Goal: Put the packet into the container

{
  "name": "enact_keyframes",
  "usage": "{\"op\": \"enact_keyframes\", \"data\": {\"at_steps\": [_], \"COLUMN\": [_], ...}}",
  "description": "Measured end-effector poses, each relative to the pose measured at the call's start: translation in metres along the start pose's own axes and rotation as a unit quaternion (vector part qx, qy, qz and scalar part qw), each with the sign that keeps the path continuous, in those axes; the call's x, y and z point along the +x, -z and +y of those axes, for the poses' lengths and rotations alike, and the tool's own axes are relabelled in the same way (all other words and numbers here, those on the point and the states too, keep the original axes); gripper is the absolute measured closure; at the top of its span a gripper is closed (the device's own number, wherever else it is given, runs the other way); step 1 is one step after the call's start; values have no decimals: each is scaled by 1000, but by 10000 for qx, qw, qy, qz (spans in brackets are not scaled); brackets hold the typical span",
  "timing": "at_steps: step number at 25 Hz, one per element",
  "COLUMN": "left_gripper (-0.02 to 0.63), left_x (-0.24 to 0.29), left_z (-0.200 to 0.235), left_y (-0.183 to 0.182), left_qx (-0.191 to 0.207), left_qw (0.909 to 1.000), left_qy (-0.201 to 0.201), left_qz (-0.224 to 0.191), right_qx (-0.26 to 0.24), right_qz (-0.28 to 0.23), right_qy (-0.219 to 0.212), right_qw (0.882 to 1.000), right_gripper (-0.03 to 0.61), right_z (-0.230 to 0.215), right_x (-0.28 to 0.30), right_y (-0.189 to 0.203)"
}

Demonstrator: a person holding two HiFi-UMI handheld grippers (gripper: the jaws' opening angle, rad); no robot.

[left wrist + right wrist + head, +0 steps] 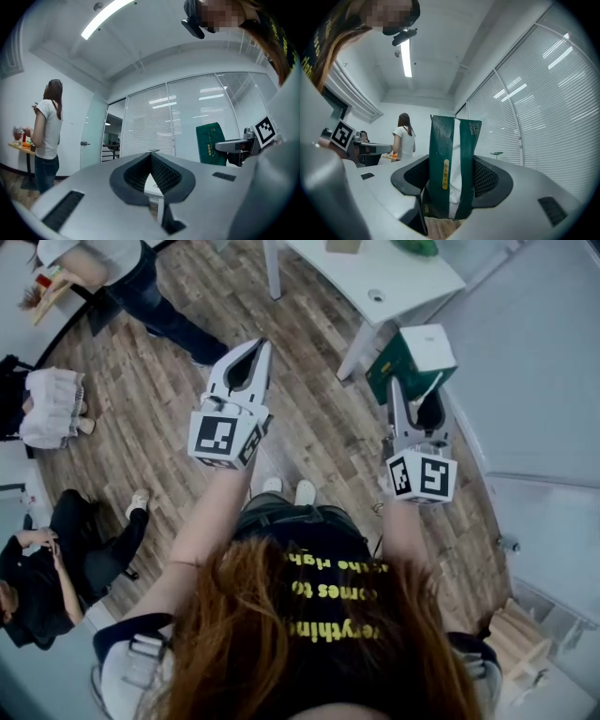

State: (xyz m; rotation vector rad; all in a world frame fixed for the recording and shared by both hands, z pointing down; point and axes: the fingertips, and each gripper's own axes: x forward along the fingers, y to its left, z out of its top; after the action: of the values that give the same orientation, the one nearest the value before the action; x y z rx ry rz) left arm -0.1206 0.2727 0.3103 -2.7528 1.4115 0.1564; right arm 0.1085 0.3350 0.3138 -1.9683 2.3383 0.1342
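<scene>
Wooden floor (309, 418) lies below, with a white bench (394, 282) beyond it. No container is identifiable, so placement remains outstanding; pickup appears complete. Right tool (419, 392) is clenched on 1 green packet (417, 352), which sits between its jaws and projects past their tips, aloft near the bench. Left tool (255, 351) is closed and empty.

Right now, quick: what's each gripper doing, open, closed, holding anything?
Left gripper: closed, nothing between its jaws.
Right gripper: closed on the green packet.
</scene>
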Motion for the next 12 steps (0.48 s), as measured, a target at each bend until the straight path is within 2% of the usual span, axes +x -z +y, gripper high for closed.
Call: {"op": "enact_keyframes", "data": {"at_steps": [12], "left_gripper": [612], "left_x": [11], "left_z": [-15], "left_y": [11], "left_qx": [36], "left_qw": [9997], "left_qy": [-255], "left_qz": [21], "right_qx": [131], "right_qz": [31], "right_qy": [-171], "right_qw": [9998], "right_gripper": [314], "right_z": [-33], "right_x": [1], "right_y": [15]}}
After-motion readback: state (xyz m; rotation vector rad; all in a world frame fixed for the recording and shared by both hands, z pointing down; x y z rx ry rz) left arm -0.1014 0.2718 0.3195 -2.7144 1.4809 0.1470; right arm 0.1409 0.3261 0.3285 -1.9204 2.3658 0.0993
